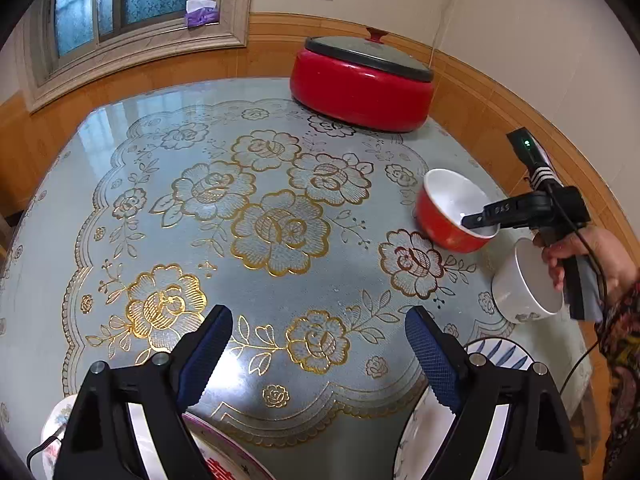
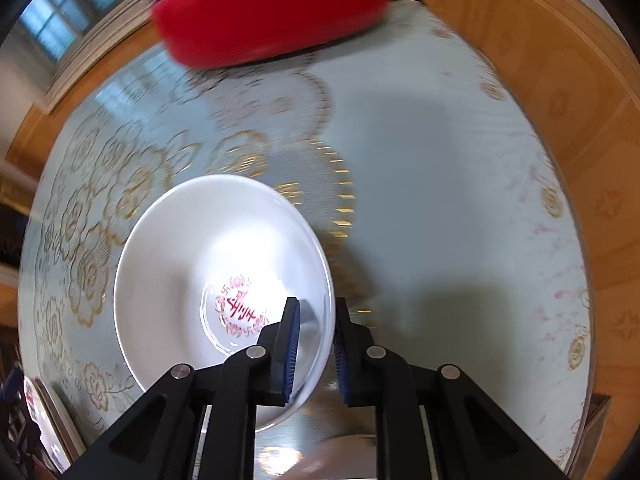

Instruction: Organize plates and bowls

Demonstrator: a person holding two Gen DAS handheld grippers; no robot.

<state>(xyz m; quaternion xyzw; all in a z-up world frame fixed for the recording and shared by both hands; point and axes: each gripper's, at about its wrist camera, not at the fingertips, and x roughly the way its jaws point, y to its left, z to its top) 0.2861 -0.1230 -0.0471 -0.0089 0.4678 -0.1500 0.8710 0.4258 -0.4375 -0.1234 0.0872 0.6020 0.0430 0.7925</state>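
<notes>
A red bowl with a white inside (image 1: 448,208) is tilted above the right side of the table, held by its rim in my right gripper (image 1: 478,222). In the right wrist view the same bowl (image 2: 192,280) shows a red emblem in its bottom, and my right gripper (image 2: 316,344) is shut on its rim, one finger inside and one outside. A white bowl (image 1: 520,292) stands just below the right hand. My left gripper (image 1: 318,356) is open and empty low over the table's near edge, above a patterned plate (image 1: 224,456) and a blue-striped plate (image 1: 500,354).
A large red lidded cooker (image 1: 362,80) stands at the table's far side near the wooden wall panel. The glass-topped table (image 1: 260,208) carries a gold floral cloth. A cable runs from the right gripper past the table's right edge.
</notes>
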